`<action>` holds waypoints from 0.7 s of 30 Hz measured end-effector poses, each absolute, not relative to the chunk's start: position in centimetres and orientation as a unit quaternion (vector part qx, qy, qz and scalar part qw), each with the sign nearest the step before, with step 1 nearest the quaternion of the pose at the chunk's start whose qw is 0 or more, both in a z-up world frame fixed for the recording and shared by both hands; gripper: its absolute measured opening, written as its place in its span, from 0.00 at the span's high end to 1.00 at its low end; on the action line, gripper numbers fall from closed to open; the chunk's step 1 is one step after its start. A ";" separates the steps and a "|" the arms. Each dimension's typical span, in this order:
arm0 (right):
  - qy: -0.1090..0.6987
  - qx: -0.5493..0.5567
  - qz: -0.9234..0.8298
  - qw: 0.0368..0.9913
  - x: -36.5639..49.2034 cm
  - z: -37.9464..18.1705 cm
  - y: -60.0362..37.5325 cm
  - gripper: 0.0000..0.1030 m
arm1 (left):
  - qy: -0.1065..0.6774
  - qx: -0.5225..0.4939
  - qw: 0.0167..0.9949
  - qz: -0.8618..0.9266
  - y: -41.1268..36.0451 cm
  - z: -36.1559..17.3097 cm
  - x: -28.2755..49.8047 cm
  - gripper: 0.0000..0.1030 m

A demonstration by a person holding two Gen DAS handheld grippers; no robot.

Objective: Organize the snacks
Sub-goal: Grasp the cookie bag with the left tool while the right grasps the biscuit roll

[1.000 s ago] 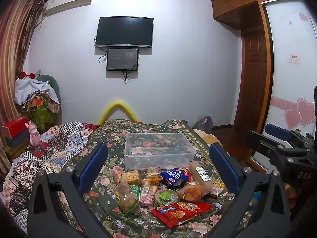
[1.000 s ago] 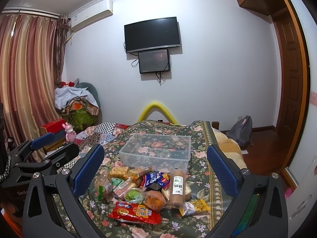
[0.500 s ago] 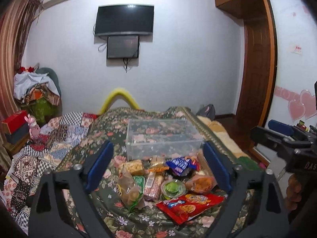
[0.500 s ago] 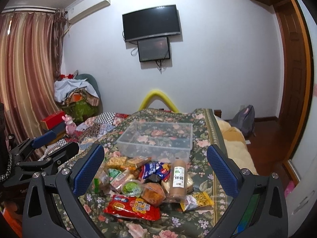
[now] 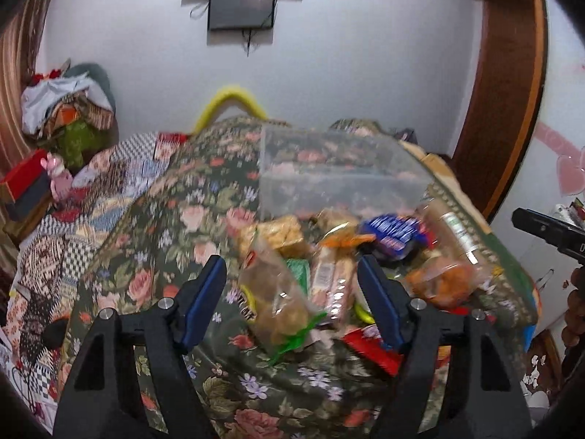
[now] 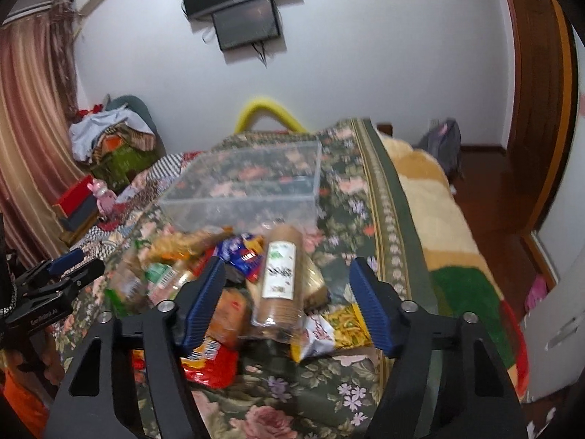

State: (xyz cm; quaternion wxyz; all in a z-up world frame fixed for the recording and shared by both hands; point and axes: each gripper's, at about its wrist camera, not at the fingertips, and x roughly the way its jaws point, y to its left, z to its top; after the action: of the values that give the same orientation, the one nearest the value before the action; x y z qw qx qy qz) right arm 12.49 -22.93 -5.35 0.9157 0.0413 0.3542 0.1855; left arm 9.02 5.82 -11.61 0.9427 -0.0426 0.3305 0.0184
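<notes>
A pile of snack packets lies on a floral bedspread (image 5: 164,241) in front of a clear plastic bin (image 5: 329,175), also in the right wrist view (image 6: 248,186). My left gripper (image 5: 292,300) is open, its jaws on either side of a clear bag of brown snacks (image 5: 274,300) and a pink wrapped bar (image 5: 329,278). My right gripper (image 6: 285,303) is open over a tall round cracker pack (image 6: 279,281). A red packet (image 6: 212,362), a blue packet (image 6: 245,252) and a yellow packet (image 6: 347,325) lie around it. The frames are blurred.
The bin stands empty behind the pile. A beige blanket (image 6: 424,190) hangs along the bed's right edge. Clothes are heaped on a chair (image 5: 69,98) at the far left. A red box (image 5: 22,179) and pink toy (image 5: 58,179) sit at the left.
Both grippers have dropped down and forward onto the snack pile. Their jaws now stand narrower, left around the clear bag, right around the cracker pack.
</notes>
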 end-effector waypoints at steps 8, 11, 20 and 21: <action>0.398 0.043 0.196 0.895 15.1 -8.0 -22.5 0.51 | 0.378 -0.043 0.925 0.022 6.4 -15.7 11.6 0.28; 0.409 0.043 0.205 0.888 15.8 -8.7 -21.9 0.53 | 0.387 -0.046 0.921 0.026 6.7 -16.6 11.9 0.28; 0.437 0.054 0.233 0.867 17.2 -10.3 -20.7 0.60 | 0.387 -0.047 0.920 0.023 7.1 -18.3 12.7 0.40; 0.438 0.055 0.233 0.866 17.2 -10.3 -20.8 0.60 | 0.385 -0.043 0.922 0.025 7.0 -18.3 12.6 0.45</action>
State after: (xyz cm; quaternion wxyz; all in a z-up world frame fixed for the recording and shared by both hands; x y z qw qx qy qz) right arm 17.24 -20.77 -10.34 0.8662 0.0552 0.4383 0.2334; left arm 12.60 6.98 -18.27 0.9217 -0.0429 0.3847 0.0246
